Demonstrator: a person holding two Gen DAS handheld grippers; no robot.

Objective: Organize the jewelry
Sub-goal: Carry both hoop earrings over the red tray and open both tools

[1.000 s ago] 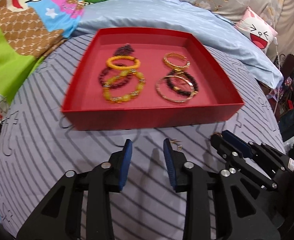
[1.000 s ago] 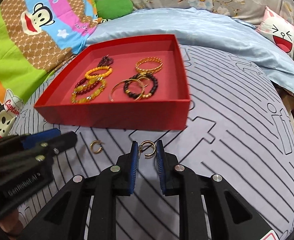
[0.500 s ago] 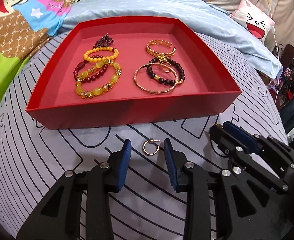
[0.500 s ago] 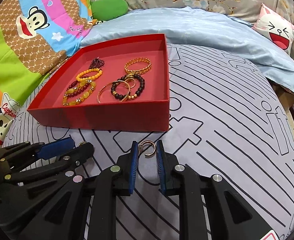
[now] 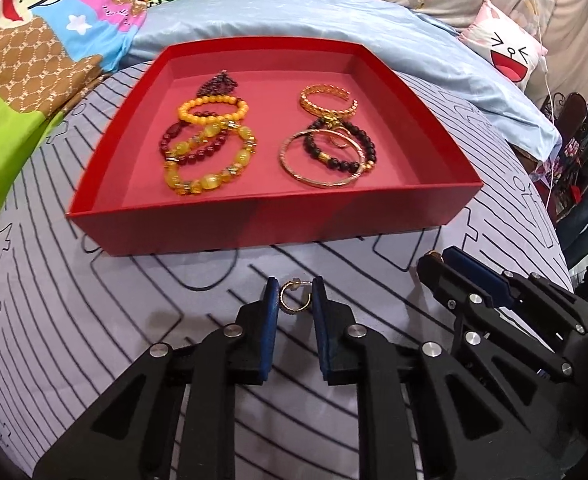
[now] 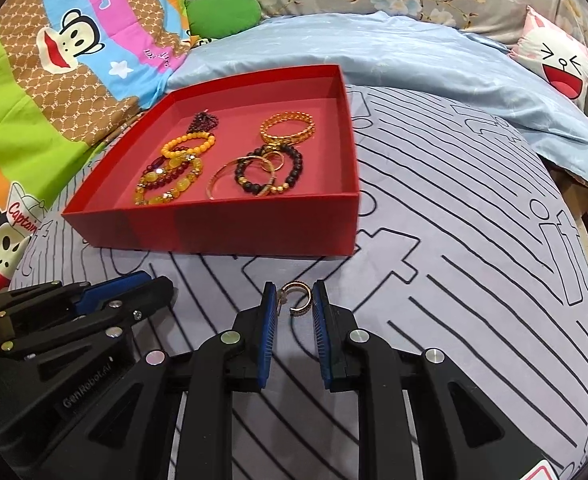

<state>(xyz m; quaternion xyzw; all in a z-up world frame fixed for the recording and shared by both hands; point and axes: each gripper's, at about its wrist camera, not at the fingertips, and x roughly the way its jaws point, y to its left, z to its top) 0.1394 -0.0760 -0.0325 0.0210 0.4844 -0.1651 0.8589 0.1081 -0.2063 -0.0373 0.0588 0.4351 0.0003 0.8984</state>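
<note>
A shallow red box (image 5: 254,222) (image 6: 230,232) sits on the striped sheet, holding several bracelets: yellow and dark red beaded ones (image 5: 208,148) on the left, gold bangles and a black beaded one (image 5: 328,148) on the right. In front of the box, my left gripper (image 5: 294,292) (image 6: 156,280) is closing its jaws on a small gold hoop earring (image 5: 294,281), which touches both blue pads. Beside it on the right, my right gripper (image 6: 294,292) (image 5: 440,256) is shut on a second gold hoop earring (image 6: 299,285), held just above the sheet.
The grey sheet with black lines (image 6: 454,240) covers the bed around the box. A light blue quilt (image 5: 334,20) lies behind the box, a cartoon blanket (image 6: 54,80) at the left, a white face cushion (image 5: 510,56) at the back right.
The left gripper has come over the loose hoop earring, which now stands between its pads, and its jaws have narrowed onto it. The right gripper has kept still, holding its earring.
</note>
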